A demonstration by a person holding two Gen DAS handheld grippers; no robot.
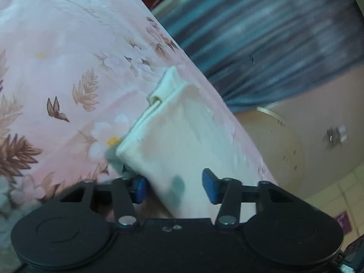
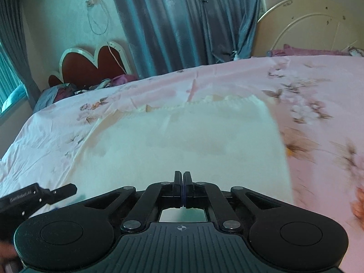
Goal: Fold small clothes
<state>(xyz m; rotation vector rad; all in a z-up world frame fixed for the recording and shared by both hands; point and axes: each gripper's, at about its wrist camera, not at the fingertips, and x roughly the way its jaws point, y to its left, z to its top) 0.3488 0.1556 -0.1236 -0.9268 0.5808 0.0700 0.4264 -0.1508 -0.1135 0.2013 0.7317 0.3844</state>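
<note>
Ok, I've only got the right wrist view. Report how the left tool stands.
Observer: The left tool is open, its blue pads apart, with the white garment passing between them.
Operator: Describe the garment's far end from there.
Observer: It ends in a doubled hem, with layers stacked on the pink floral bedsheet.
Operator: Say how near the bed's edge it lies.
Observer: Near: the sheet drops away just beside the garment, with the blue curtain beyond.
</note>
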